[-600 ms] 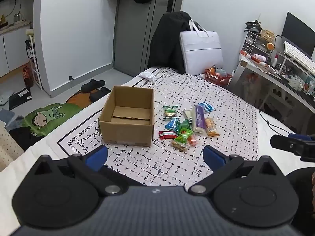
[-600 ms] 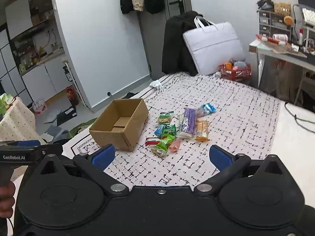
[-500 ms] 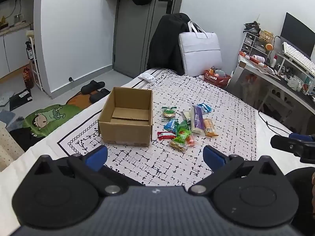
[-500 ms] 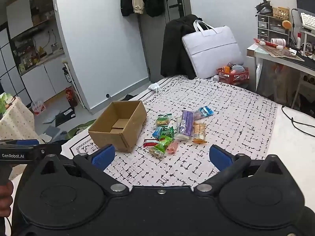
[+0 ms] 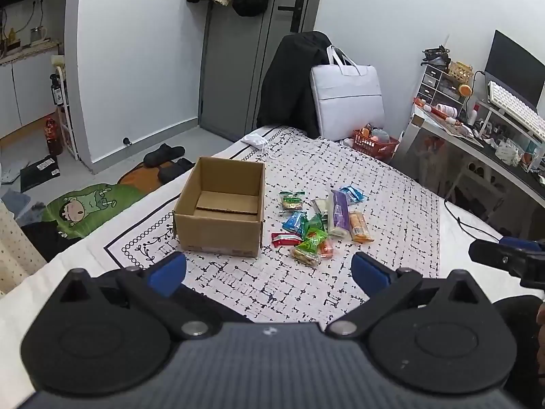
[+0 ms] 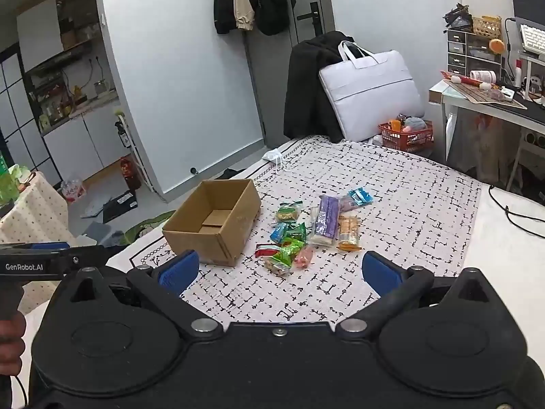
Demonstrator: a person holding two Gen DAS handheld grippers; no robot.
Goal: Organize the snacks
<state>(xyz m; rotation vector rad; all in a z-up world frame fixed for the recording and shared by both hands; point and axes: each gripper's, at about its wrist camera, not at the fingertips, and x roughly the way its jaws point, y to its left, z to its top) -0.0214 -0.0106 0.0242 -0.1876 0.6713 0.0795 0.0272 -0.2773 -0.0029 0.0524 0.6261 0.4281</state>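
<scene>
Since the earlier frames both cameras have drawn back and tipped slightly, so the snack pile sits a little higher and smaller in each view while nothing on the bed has shifted. The snacks lie loose on the patterned bedspread, just beside the right wall of the open cardboard box; from the box they spread toward three o'clock. A purple pack lies lengthwise in the middle, an orange biscuit pack touching its right side, a blue sachet at its twelve o'clock, a red wrapper nearest the box, and green packets heaped at six o'clock; a small pink piece under them is too blurred to name. The box holds only its folded bottom flaps, as far as shows. The left gripper hangs near the bed's edge with its blue pads spread wide and nothing between them. The right gripper is likewise splayed wide and holding nothing, its pads framing the pile from below. Beyond, at twelve o'clock, a white bag leans against a black coat, with a red basket beside it and a desk at two o'clock.
</scene>
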